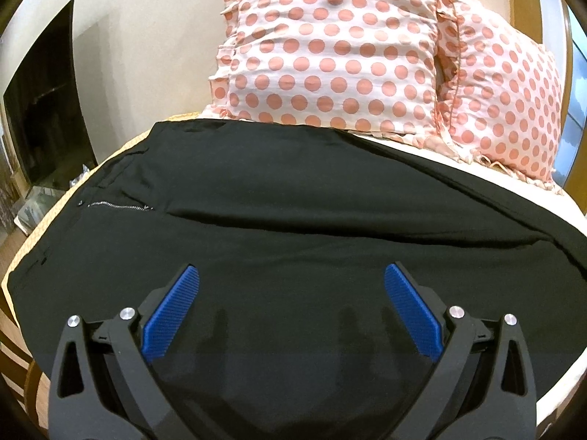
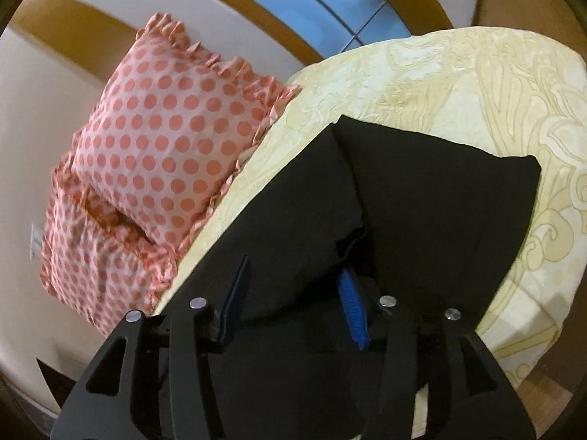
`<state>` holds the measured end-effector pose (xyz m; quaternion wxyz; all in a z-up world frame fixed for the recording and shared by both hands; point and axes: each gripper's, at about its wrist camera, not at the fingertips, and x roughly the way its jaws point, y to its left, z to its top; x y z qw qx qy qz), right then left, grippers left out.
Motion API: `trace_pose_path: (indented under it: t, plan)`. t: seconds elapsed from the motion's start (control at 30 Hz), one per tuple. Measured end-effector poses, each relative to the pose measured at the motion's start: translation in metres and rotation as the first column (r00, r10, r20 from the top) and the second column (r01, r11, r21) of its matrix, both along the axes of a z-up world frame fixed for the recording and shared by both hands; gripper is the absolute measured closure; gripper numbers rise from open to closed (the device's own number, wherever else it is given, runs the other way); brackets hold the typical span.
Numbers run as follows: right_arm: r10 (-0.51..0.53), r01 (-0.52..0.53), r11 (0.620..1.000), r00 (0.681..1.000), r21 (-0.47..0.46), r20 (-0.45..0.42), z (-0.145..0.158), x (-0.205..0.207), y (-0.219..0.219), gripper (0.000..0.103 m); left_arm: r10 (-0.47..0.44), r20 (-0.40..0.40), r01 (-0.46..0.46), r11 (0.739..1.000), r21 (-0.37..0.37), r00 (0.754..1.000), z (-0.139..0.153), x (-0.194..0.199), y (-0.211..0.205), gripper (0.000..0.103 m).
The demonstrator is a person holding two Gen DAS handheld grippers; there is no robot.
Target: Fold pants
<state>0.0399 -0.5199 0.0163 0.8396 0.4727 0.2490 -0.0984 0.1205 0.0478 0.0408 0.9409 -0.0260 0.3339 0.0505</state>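
Observation:
Black pants (image 1: 279, 205) lie spread across the bed, zipper fly at the left. My left gripper (image 1: 291, 278) is open, its blue pads (image 1: 172, 311) wide apart just above the near pant leg, holding nothing. In the right wrist view the pants' (image 2: 440, 198) leg ends lie side by side on the cream bedspread (image 2: 477, 84). My right gripper (image 2: 293, 275) is partly open over the near leg; the fabric bunches up between its blue pads (image 2: 352, 308), which stand apart and do not clamp it.
Two pink polka-dot pillows (image 1: 330, 47) (image 2: 165, 139) lean against the wall behind the pants. A dark opening (image 1: 44, 110) and clutter sit left of the bed. A window (image 2: 330, 3) is beyond the bed. Wooden floor (image 2: 543, 396) shows at the bed's edge.

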Motion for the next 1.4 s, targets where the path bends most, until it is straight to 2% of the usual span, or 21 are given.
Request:
trace_pose_path:
  t: [0.03,0.13,0.2,0.23,0.37,0.47,0.67,0.7,0.73,0.83,0.9,0.93,1.1,1.23,1.3,1.37,1.4]
  plan:
    - [-0.004,0.004,1.000,1.000,0.002,-0.001,-0.001,0.001,0.000,0.054,0.003,0.002,-0.003,1.000,-0.006,1.000,0.001,0.000,0.002,0.002]
    - [-0.021,0.021,1.000,1.000,-0.007,-0.019,-0.006,0.008,-0.002,0.072,0.022,0.023,-0.022,1.000,-0.005,0.999,0.007,-0.001,0.008,0.002]
    - [-0.008,0.009,0.999,1.000,0.044,-0.015,-0.017,0.014,-0.006,0.098,0.028,0.055,-0.029,0.999,0.016,0.998,0.015,-0.003,0.010,0.002]
    - [-0.006,0.006,0.998,1.000,0.069,-0.002,-0.020,0.014,-0.008,0.099,0.031,0.067,-0.033,0.999,0.028,0.997,0.018,-0.004,0.010,0.002]
    - [-0.045,0.035,0.995,0.992,0.093,0.114,-0.006,-0.010,-0.022,0.100,0.015,0.066,-0.019,0.998,0.063,0.998,0.029,0.000,0.011,0.002]
    - [-0.091,0.071,0.991,0.980,0.115,0.175,0.005,-0.037,-0.031,0.100,-0.007,0.038,0.006,1.000,0.008,0.999,0.035,0.008,0.022,0.002]
    - [-0.110,0.094,0.985,0.988,0.146,0.106,-0.020,-0.060,-0.034,0.101,-0.027,0.061,0.038,0.984,-0.174,0.998,0.054,0.030,0.056,0.002]
    - [-0.108,0.094,0.987,0.989,0.132,0.102,-0.018,-0.059,-0.033,0.101,-0.002,0.053,0.011,0.986,-0.168,0.999,0.058,0.037,0.062,0.002]
    - [-0.107,0.094,0.988,0.989,0.126,0.101,-0.017,-0.058,-0.033,0.101,0.033,0.041,-0.027,0.990,-0.137,0.999,0.064,0.047,0.068,0.002]
    - [-0.106,0.092,0.987,0.989,0.134,0.100,-0.017,-0.055,-0.034,0.101,0.061,0.025,-0.059,0.996,-0.064,0.998,0.075,0.076,0.078,0.002]
    - [-0.107,0.094,0.987,0.990,0.127,0.097,-0.017,-0.054,-0.034,0.101,0.075,-0.024,-0.076,0.996,-0.036,0.997,0.074,0.110,0.087,0.002]
    - [-0.105,0.093,0.989,0.990,0.116,0.095,-0.016,-0.053,-0.034,0.101,0.081,-0.044,-0.083,0.996,-0.039,0.996,0.073,0.120,0.091,0.002]
    - [-0.097,0.086,0.989,0.992,0.116,0.087,-0.018,-0.054,-0.036,0.101,0.122,-0.197,-0.153,0.977,-0.148,0.973,0.049,0.207,0.114,0.008]
    - [-0.087,0.079,0.992,0.993,0.102,0.075,-0.015,-0.052,-0.036,0.101,0.175,-0.312,-0.241,0.952,-0.187,0.934,0.026,0.258,0.129,0.023]
    - [-0.082,0.076,0.993,0.994,0.092,0.072,-0.014,-0.050,-0.037,0.101,0.192,-0.356,-0.270,0.945,-0.184,0.914,0.015,0.273,0.135,0.036]
    - [-0.078,0.072,0.994,0.995,0.078,0.070,-0.012,-0.048,-0.037,0.101,0.193,-0.404,-0.297,0.931,-0.211,0.894,0.003,0.279,0.143,0.068]
    - [-0.075,0.070,0.995,0.995,0.070,0.070,-0.011,-0.046,-0.037,0.101,0.201,-0.413,-0.314,0.922,-0.226,0.888,0.000,0.277,0.148,0.073]
